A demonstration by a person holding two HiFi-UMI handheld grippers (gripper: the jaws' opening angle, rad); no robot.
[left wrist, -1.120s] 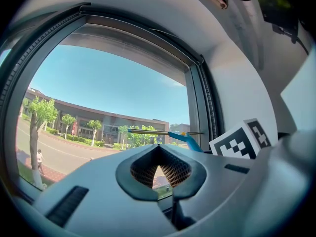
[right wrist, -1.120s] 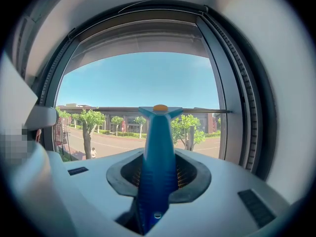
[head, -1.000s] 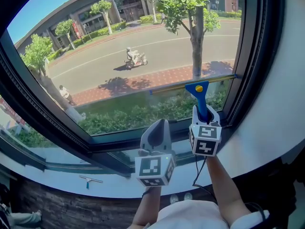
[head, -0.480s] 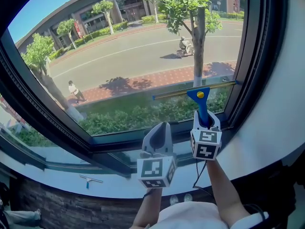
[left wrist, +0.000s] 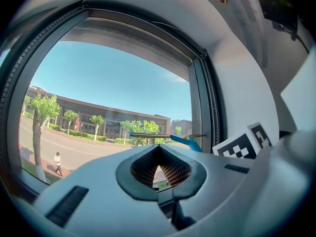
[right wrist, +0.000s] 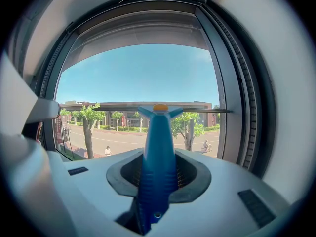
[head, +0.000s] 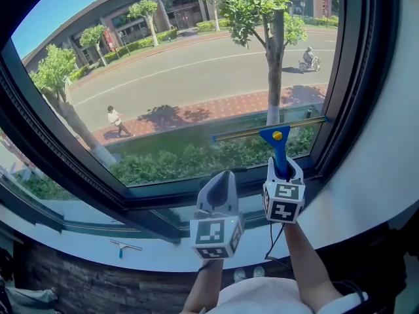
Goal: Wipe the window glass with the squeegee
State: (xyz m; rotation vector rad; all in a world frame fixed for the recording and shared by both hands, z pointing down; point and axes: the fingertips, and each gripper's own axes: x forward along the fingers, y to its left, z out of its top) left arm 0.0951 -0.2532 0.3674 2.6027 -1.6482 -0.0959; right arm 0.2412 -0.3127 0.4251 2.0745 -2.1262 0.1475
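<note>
My right gripper (head: 282, 167) is clamped on the squeegee (head: 275, 136) handle, which looks to keep the blade against the window glass (head: 183, 77) at lower right. Left gripper (head: 222, 177) is closed, empty and clear.

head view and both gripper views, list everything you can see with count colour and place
squeegee: one, blue handle with yellow button, blade on lower right of the glass
window glass: one pane, clear, fills the view ahead
window frame: one, dark, around the glass
ledge: one, white, below the frame
small tool: one, pale bar with teal handle, on the ledge at left
trees: several, green, outside
pedestrian: one, white top, outside at left
scooter rider: one, outside at upper right
left gripper: one, grey, jaws together, empty, below the glass
right gripper: one, grey, shut on the squeegee handle
forearms: two, bottom centre
</note>
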